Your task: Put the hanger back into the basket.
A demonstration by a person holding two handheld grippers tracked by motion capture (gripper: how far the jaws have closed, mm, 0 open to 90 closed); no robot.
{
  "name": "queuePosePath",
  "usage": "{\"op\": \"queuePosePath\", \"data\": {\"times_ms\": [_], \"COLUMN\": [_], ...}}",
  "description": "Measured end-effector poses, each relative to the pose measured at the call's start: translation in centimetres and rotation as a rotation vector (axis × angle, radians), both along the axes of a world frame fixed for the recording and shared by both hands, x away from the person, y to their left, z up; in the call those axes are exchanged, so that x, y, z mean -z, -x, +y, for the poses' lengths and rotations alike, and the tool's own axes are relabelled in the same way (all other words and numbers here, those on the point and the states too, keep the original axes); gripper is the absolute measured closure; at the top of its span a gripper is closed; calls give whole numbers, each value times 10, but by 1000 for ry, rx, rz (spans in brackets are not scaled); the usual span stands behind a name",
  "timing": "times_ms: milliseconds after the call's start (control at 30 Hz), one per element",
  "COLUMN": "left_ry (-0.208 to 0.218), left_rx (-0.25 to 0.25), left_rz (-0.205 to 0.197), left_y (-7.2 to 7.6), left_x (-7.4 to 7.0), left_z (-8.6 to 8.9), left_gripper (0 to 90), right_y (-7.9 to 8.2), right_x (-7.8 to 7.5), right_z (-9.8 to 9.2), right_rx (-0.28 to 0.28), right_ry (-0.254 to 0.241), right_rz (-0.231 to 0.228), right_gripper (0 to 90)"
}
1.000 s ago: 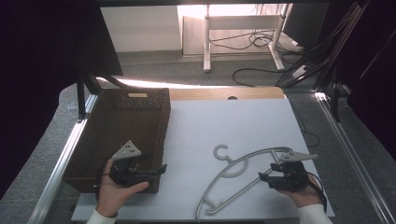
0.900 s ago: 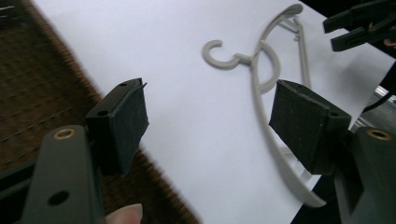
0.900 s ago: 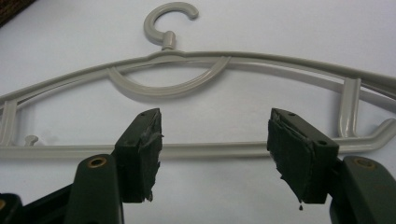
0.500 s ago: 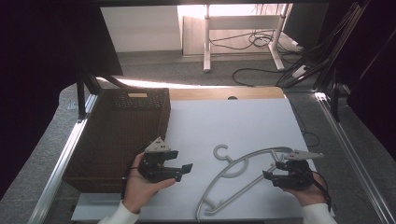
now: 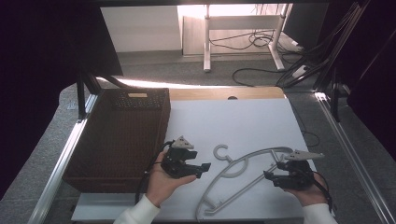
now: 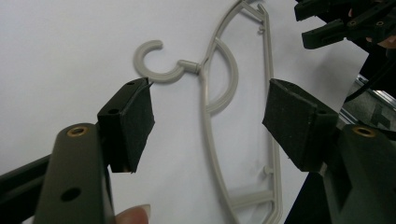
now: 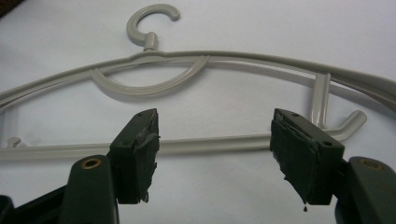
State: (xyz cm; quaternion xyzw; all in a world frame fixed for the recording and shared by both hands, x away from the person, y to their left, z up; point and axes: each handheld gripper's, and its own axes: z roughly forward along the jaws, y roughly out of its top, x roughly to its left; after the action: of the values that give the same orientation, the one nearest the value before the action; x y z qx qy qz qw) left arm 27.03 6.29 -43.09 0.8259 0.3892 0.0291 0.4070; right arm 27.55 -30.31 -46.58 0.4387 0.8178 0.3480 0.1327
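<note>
A grey plastic hanger point(image 5: 259, 152) lies flat on the white tabletop, its hook toward the basket. My left gripper point(image 5: 205, 168) hovers just left of the hook, held in a hand. In the left gripper view its jaws straddle the hanger's long arm point(image 6: 208, 126) from above without touching it; they have just been closing a little, and the left gripper point(image 6: 217, 121) is still open. My right gripper point(image 5: 268, 175) sits at the hanger's right end. In the right gripper view it point(image 7: 215, 156) stands open over the hanger's lower bar point(image 7: 210, 143), pads apart from it.
A dark brown wicker basket point(image 5: 140, 93) stands along the table's left side, close behind the left hand. The white tabletop point(image 5: 233, 119) stretches away behind the hanger. Metal rails run along both table sides. Cables and a desk frame lie on the floor beyond.
The left hand has carried its gripper rightward, from the basket's front corner to just beside the hanger's hook. The right gripper has stayed in place.
</note>
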Motion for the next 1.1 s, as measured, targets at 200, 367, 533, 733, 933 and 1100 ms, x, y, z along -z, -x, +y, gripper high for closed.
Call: {"op": "queuePosePath", "data": {"times_ms": [200, 367, 533, 733, 933, 1100], "left_ry": [-17, -32, -32, -53, -55, -74], "left_rx": [8, 0, -2, 1, 9, 23], "left_rz": [25, 43, 69, 104, 144, 146], "left_y": [-12, -19, -26, -35, -44, -47], "left_x": [11, 19, 26, 39, 52, 59], "left_z": [-17, -24, -30, -42, -55, -67], "left_gripper": [343, 354, 367, 384, 417, 439], "right_y": [1, 0, 0, -1, -2, -2], "right_x": [0, 0, 1, 2, 2, 4], "right_z": [-2, -5, -6, -6, -6, -5], "right_rx": [9, 17, 25, 24, 22, 17], "right_ry": [1, 6, 9, 16, 18, 26], "right_rz": [-4, -5, 1, 2, 1, 8], "right_gripper": [333, 333, 333, 333, 333, 333]}}
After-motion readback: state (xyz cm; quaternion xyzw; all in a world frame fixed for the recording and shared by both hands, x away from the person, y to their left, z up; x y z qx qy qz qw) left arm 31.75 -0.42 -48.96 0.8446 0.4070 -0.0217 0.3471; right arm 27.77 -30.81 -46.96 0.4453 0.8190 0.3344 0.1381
